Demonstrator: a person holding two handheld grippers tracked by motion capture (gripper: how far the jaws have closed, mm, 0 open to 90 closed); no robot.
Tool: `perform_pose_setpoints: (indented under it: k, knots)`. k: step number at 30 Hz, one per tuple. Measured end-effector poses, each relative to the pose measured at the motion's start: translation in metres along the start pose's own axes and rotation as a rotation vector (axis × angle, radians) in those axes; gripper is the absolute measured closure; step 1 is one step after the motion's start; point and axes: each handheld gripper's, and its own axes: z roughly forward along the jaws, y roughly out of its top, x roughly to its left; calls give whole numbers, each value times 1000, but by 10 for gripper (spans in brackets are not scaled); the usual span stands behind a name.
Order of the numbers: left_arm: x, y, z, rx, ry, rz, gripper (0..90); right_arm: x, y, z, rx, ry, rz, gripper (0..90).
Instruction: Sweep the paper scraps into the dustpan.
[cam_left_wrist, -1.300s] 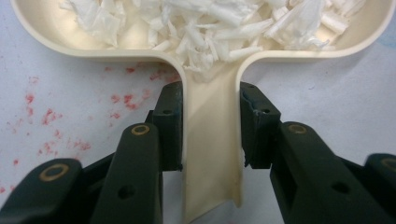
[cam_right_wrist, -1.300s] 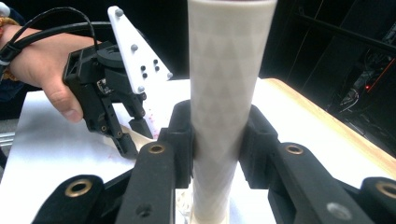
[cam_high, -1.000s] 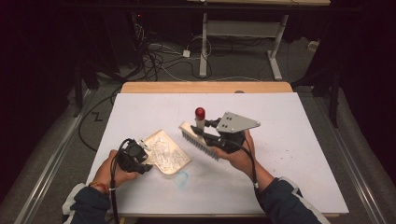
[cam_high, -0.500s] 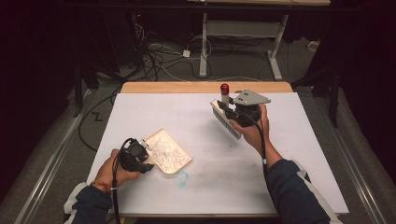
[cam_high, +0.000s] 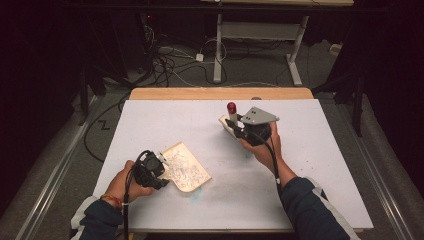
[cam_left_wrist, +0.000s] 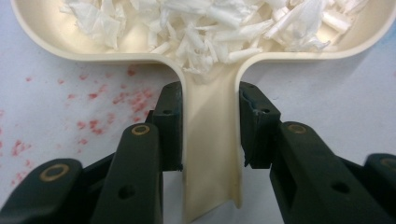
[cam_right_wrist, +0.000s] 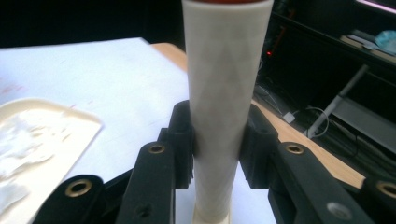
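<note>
Dustpan (cam_left_wrist: 211, 154) handle sits clamped in the left claw (cam_left_wrist: 211, 135); brush (cam_right_wrist: 224, 93) handle in the right claw (cam_right_wrist: 217, 144).

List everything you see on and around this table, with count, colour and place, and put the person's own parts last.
Dustpan: one, cream, near left of the table, its handle clamped in the left gripper.
Paper scraps: a heap, white, inside the dustpan.
Brush: one, cream handle with a red end, held above the middle of the table.
Table: one, white top with a wooden far edge.
Red specks: many, on the table beside the dustpan's handle.
Cables: several, on the floor beyond the table.
Left gripper: one, black, shut on the dustpan.
Right gripper: one, black, shut on the brush.
Sleeves: two, dark blue, bottom edge.
</note>
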Motion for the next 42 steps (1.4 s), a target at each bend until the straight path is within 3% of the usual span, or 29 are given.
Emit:
perform_pose_setpoints:
  k: [4, 8, 13, 16, 19, 22, 24, 27, 31, 34, 38, 42]
  knots:
    - [-4, 3, -1, -2, 7, 7, 634, 19, 3, -2, 8, 54, -40, 698]
    - [-7, 6, 0, -12, 10, 9, 634, 31, 6, -7, 2, 106, -29, 695]
    - [-6, 6, 2, -13, -1, 8, 634, 51, 10, -28, -24, 223, -17, 702]
    - [-6, 6, 2, -13, -5, 7, 634, 60, 15, -37, -17, 251, -57, 703]
    - [-6, 7, 1, -13, -5, 11, 634, 57, 19, -39, -22, 203, -110, 704]
    - [-5, 8, 1, -14, -7, 13, 634, 36, 23, -36, -27, 154, -91, 703]
    - [-5, 8, 2, -16, -9, 12, 633, 21, 26, -31, -34, 77, -101, 704]
    - [-4, 9, 3, -16, -18, 10, 633, 3, 26, -17, -24, 4, -111, 703]
    - [-5, 11, 4, -13, -12, 12, 633, -7, 21, 12, 35, -80, -189, 703]
    - [-5, 13, 4, -11, -11, 16, 634, -12, 15, 29, 44, -70, -154, 703]
    - [-4, 14, 6, -12, -11, 17, 634, -11, 13, 45, 27, -71, -148, 703]
    - [-3, 14, 6, -17, -17, 14, 633, -8, 15, 53, 18, -32, -144, 704]
